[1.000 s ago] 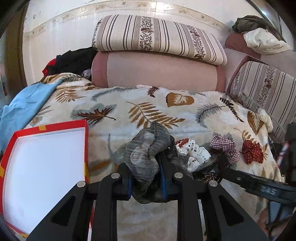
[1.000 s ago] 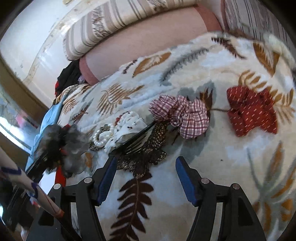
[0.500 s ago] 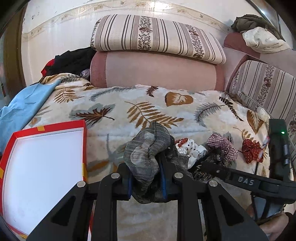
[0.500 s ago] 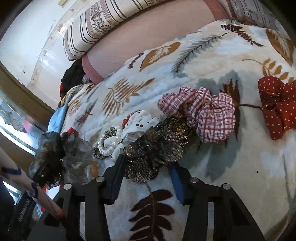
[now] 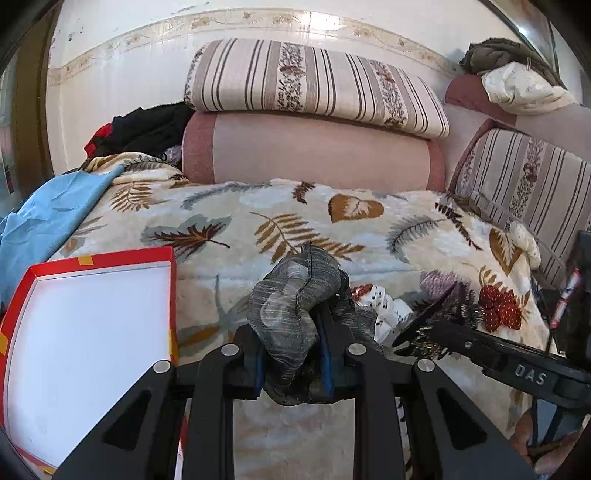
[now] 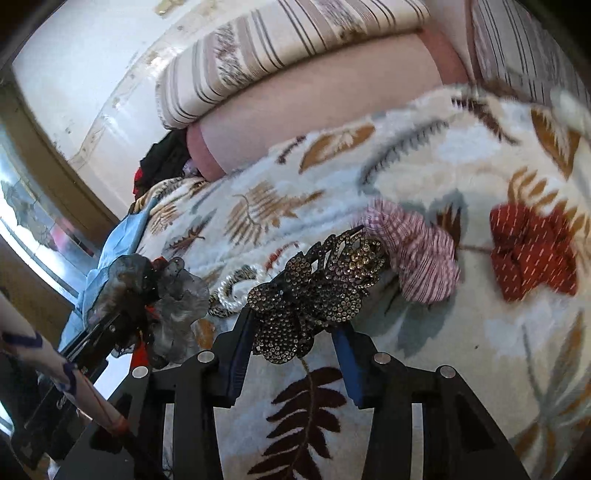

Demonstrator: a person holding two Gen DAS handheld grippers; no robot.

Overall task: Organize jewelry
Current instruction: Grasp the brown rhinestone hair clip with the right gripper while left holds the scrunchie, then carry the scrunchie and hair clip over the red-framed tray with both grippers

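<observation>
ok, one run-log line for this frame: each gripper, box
left gripper: shut on grey scrunchie | right gripper: jaws just closed on beaded hair clip | red box: nothing in it

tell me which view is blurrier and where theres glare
Right wrist view: motion blur smears the plaid scrunchie and red scrunchie; the rhinestone clip stays sharp. Left wrist view: crisp, with glare on the wall tiles.
</observation>
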